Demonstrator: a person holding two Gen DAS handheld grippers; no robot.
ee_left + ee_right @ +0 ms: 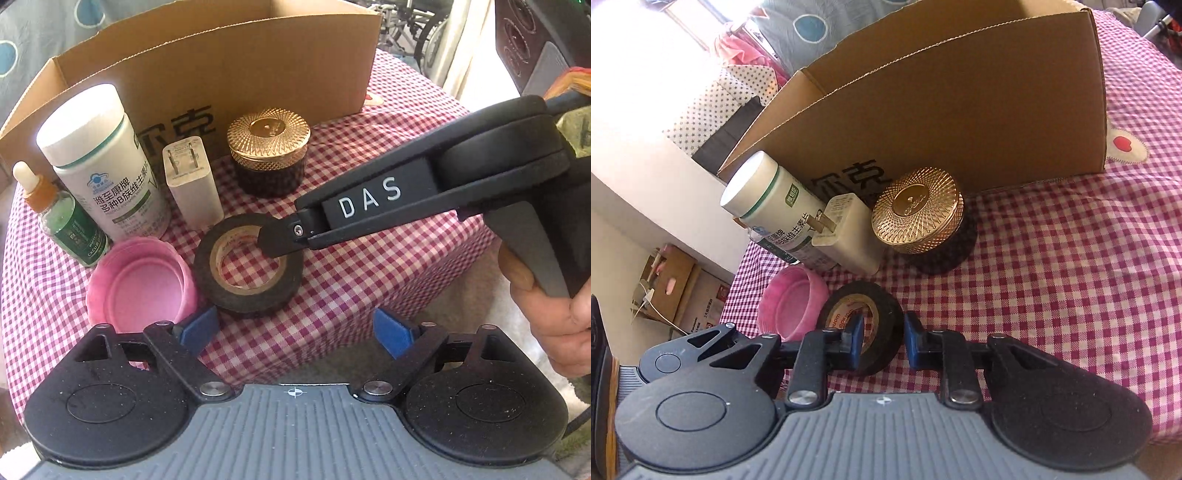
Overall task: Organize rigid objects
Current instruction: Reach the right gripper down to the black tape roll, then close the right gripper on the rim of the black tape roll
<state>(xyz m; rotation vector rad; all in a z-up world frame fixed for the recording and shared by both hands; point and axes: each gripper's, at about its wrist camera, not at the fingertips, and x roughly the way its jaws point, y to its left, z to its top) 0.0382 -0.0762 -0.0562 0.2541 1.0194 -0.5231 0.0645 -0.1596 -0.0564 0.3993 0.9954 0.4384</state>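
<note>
A black tape roll (pixel 236 295) (pixel 882 350) lies flat on the red-checked cloth (pixel 369 266). My right gripper (pixel 882 339) (pixel 275 240) is shut on the roll's wall, one blue pad inside the hole and the other outside. My left gripper (pixel 295 328) hovers open just in front of the roll, with nothing between its fingers. Behind the roll stand a white vitamin bottle (pixel 103 166) (pixel 768 199), a green dropper bottle (pixel 66 225), a white charger (pixel 192 181) (pixel 846 236) and a gold-lidded jar (pixel 269 147) (pixel 918 210). A pink lid (pixel 144 284) (pixel 794 306) lies left of the roll.
An open cardboard box (pixel 221 66) (pixel 960 110) stands behind the row of objects. The cloth to the right (pixel 1071 277) is bare. A hand (pixel 554 314) grips the right gripper's handle off the table's right edge.
</note>
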